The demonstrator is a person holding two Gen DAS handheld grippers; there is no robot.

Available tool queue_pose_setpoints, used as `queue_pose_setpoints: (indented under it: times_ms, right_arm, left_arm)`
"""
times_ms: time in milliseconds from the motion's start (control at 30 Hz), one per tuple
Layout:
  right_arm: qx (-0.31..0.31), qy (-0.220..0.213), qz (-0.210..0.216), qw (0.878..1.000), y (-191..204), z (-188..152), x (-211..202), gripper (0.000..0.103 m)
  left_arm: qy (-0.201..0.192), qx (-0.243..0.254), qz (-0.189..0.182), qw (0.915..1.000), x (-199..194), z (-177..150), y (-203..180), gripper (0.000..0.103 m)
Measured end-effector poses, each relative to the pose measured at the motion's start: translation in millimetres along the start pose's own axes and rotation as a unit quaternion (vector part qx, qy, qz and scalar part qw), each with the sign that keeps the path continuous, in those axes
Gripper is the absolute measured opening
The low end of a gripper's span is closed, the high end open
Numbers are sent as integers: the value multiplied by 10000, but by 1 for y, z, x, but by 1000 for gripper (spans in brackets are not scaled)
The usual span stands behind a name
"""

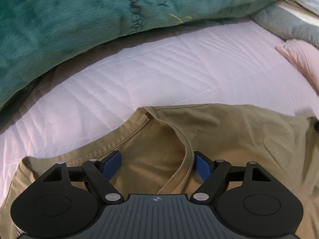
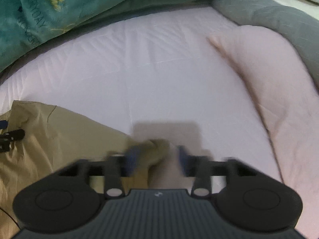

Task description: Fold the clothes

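Observation:
A khaki T-shirt (image 1: pixel 229 139) lies on a white quilted bed cover (image 1: pixel 159 69). My left gripper (image 1: pixel 157 163) is open, its blue pads on either side of the shirt's neckline, with the ribbed collar (image 1: pixel 185 155) running between the jaws. In the right wrist view the shirt (image 2: pixel 59 135) spreads to the left. My right gripper (image 2: pixel 157 157) is open and blurred, with a bunched corner of the shirt (image 2: pixel 157 147) between its jaws. The tip of the left gripper (image 2: pixel 12 135) shows at the left edge of that view.
A teal plush blanket (image 1: pixel 69 14) with printed letters lies along the far side of the bed. A grey quilt (image 2: pixel 279 14) and a pale pink quilt (image 2: pixel 269 75) are piled at the right.

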State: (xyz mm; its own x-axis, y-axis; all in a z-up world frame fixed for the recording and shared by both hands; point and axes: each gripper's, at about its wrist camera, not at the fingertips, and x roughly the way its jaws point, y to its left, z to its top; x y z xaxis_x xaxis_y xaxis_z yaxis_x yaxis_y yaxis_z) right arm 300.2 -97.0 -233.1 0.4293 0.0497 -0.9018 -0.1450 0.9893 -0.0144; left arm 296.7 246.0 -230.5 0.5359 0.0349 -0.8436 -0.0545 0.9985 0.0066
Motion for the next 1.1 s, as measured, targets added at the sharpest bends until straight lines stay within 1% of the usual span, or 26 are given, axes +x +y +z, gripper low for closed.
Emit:
queue_pose_setpoints:
  times_ms: [67,100,133,167,233,267,333,433,467,500,567,633,733,833,900,933,967,1033,1067,1100]
  right_arm:
    - [-76,91,-195,9997,-2,-15,-4,59]
    - [-180,231,-310,9991,-1,-20,0,59]
    - [-241,358,-512,9978,0,-26,3,56]
    - [-216,260,-677,9971,4,-30,-2,55]
    - [-200,-390,-610,9972,18,-33,-31,55]
    - [-224,-674,-369,9968,29,-31,-46,55]
    - [-326,-1104,355,9927,59,-24,-70,58]
    - [-540,-1012,1504,9819,119,-4,-74,58]
    - [-595,-1005,1786,9770,142,0,-72,58]
    - [-690,-970,2020,9721,165,3,-68,58]
    - [-893,-799,2358,9644,211,6,-58,58]
    - [-1104,-673,2543,9584,256,5,-47,58]
    - [-1410,-512,2587,9542,307,5,-34,58]
    - [-1662,-348,2628,9498,352,4,-23,57]
    - [-1834,-235,2514,9501,369,2,-20,57]
    - [-2015,-177,2372,9502,378,1,-16,57]
    - [-2199,-119,2221,9498,388,1,-13,57]
    - [-2518,35,1908,9488,401,-4,-3,57]
    - [-2624,126,1777,9484,404,-6,2,57]
    - [-2643,216,1689,9493,402,-9,6,57]
  left_arm:
    - [-39,-118,-4,9999,-7,-2,3,79]
    - [-70,-132,-1,9999,-11,-3,4,79]
    - [-102,-144,1,9998,-17,-4,6,79]
    - [-172,-183,-4,9997,-26,-5,8,79]
    - [-315,-305,90,9990,-47,-14,19,79]
    - [-377,-365,158,9985,-58,-19,26,79]
    - [-472,-487,337,9971,-79,-29,41,79]
    - [-337,-870,849,9920,-105,-55,82,79]
    - [-293,-1086,971,9889,-114,-66,97,79]
    - [-253,-1326,1089,9848,-122,-77,114,79]
    - [-176,-1764,1354,9748,-139,-100,146,79]
    - [-104,-1974,1732,9648,-150,-120,172,79]
    - [71,-2185,2042,9542,-156,-146,203,79]
    - [172,-2248,2352,9455,-157,-161,221,79]
    - [241,-2211,2579,9402,-153,-167,230,79]
    - [341,-2187,2656,9383,-148,-170,235,79]
    - [457,-2222,2623,9379,-141,-172,241,79]
    - [608,-2417,2351,9395,-130,-178,250,79]
    - [534,-2509,2307,9386,-129,-180,250,83]
    - [489,-2507,2358,9376,-129,-180,250,87]
